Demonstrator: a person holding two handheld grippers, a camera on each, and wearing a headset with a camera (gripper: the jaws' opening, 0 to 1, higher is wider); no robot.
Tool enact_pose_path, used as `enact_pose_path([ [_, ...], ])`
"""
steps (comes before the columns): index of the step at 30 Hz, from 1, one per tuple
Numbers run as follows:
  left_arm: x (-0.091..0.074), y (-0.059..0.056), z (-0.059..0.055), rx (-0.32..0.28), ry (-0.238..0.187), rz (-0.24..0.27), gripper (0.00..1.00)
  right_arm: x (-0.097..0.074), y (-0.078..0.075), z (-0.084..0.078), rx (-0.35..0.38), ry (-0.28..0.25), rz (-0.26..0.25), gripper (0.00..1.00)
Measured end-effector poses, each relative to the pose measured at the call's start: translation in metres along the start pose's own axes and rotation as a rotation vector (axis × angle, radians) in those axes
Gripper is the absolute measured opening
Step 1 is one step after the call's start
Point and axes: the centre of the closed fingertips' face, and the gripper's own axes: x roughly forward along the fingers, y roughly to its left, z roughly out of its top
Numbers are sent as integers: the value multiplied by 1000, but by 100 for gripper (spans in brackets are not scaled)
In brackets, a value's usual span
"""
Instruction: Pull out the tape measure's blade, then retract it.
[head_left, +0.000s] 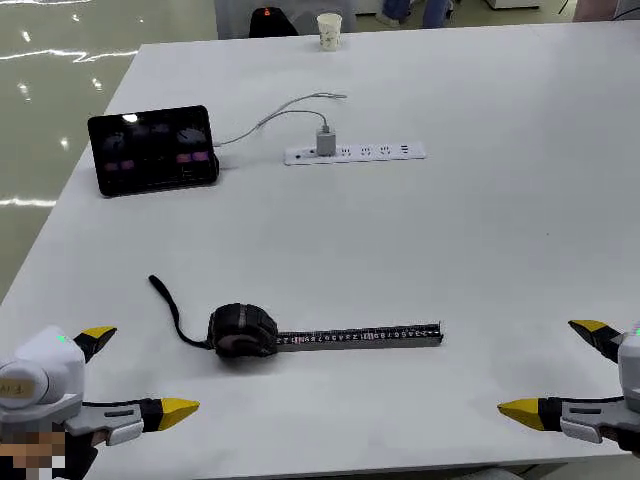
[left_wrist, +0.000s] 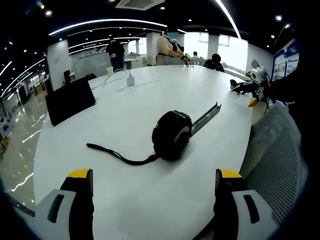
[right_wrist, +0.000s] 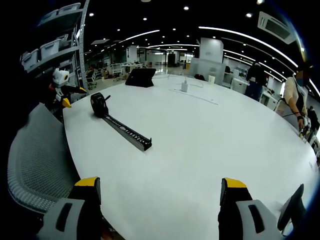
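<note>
we see the round black tape measure (head_left: 242, 331) on the white table (head_left: 480, 250), its marked metal blade (head_left: 360, 337) extended to the right, digits unreadable. the left gripper (head_left: 140, 371) and right gripper (head_left: 555, 368) both gape wide and empty, well apart from it. the left gripper view adds people (left_wrist: 169, 47) beyond the table.

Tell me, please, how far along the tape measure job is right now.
Pulling out looks done: the blade lies extended on the table, out of the tape measure. Nothing is in hand: the left gripper and right gripper are both open, off to either side of it. Retracting the blade is left.
</note>
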Motion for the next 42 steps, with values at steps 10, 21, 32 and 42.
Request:
enact_pose_path([
  [10,6,1,5,-8,-4,4,99,0,-1,-3,41,9,7,99],
  [21,16,-8,19,12,16,-9,99,3,-6,7,-34,4,34,99],
  [32,27,-14,35,9,21,15,99,11,-15,17,-99,62,56,99],
  [42,37,-27,40,-45,24,37,99,24,-7,31,-130,84,138,99],
])
